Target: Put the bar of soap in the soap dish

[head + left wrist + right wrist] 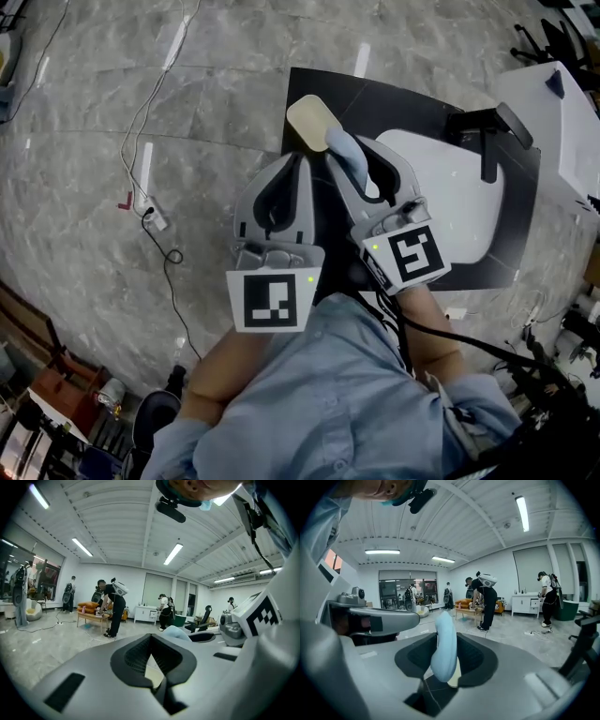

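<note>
Right gripper (359, 159): fingers (474, 657) clamped on the pale blue bar of soap (443, 644). Pads sit on its two broad faces, bar on edge, rounded end poking past the tips. Left gripper (298, 165): fingers (129, 656) together at the tips, nothing between them. It sits just beside the right one, centre of the head view.

Soap, judged: hard, stiff, light, smooth all round with no corners. Likely slippery, and could squirt out of a hard pinch. The broad faces near the middle look the best hold, as taken here; firm, not crushing.

Cream soap dish (307, 120): just above the fingertips in the head view, upper centre, at the left edge of the dark surface (394, 101). Soap is near it, not in it. Dish looks shallow and light, and may slide if nudged.

Writing: none readable on soap or dish. Only black-and-white square markers (275, 300) on the gripper cubes; no brand seen
</note>
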The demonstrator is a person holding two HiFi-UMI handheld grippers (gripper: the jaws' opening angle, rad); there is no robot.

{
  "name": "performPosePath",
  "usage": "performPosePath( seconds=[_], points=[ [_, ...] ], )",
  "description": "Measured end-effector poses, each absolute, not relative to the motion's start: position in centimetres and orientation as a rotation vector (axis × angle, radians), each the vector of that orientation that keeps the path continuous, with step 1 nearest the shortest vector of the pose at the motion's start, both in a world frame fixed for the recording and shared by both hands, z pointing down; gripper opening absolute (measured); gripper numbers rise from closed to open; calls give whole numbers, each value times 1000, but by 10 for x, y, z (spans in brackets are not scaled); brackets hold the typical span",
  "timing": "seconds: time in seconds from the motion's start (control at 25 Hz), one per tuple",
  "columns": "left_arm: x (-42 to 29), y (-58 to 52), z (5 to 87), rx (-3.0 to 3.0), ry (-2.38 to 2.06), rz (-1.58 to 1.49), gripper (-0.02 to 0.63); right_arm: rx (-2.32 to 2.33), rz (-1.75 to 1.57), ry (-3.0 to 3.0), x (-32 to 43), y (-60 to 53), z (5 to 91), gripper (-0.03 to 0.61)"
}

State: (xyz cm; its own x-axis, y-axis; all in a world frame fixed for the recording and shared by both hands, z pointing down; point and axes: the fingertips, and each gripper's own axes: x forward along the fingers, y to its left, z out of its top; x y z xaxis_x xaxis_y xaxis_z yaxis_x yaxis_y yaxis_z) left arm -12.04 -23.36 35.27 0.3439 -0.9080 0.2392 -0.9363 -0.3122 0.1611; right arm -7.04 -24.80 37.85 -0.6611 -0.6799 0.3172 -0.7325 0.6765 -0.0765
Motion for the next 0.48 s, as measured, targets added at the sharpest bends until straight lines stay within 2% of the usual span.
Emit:
performPosePath(
  seconds=[0.48],
  points=[
    [-147,-279,426,2266,-1551,208,6,1099,431,-2463,-93,-291,481,124]
  ],
)
